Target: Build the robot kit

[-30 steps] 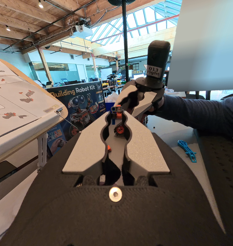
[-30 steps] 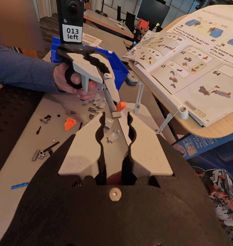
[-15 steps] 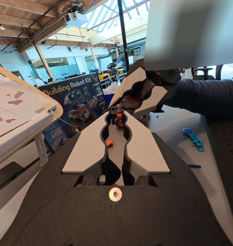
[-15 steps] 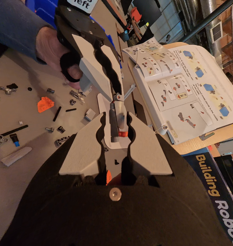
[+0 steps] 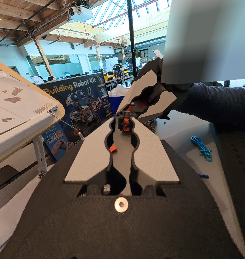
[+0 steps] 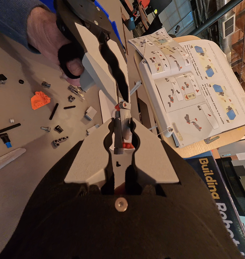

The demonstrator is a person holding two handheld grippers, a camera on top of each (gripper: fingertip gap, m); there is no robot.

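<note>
The left gripper [image 5: 122,119] pinches the top of a small grey-and-orange brick assembly [image 6: 121,126] between its fingertips [image 6: 116,98], its jaws drawn almost together on it. The right gripper [image 6: 121,123] meets it tip to tip: the assembly's long grey bars hang down into the gap between the right fingers [image 6: 147,147], which stand narrowly apart around them; whether they press the bars cannot be told.

Below and to the left of the right gripper, loose parts lie scattered on the grey table [image 6: 28,161]: an orange wedge piece [image 6: 39,101], black axles [image 6: 53,111], a grey angled beam [image 6: 60,140] and a pale flat panel [image 6: 8,155]. To its right an open instruction booklet [image 6: 189,84] rests on a tilted wooden stand [image 6: 217,140], with a dark kit box [image 5: 79,106] beside it. To the right of the left gripper, well apart, a blue plastic tool [image 5: 201,148] lies on the table.
</note>
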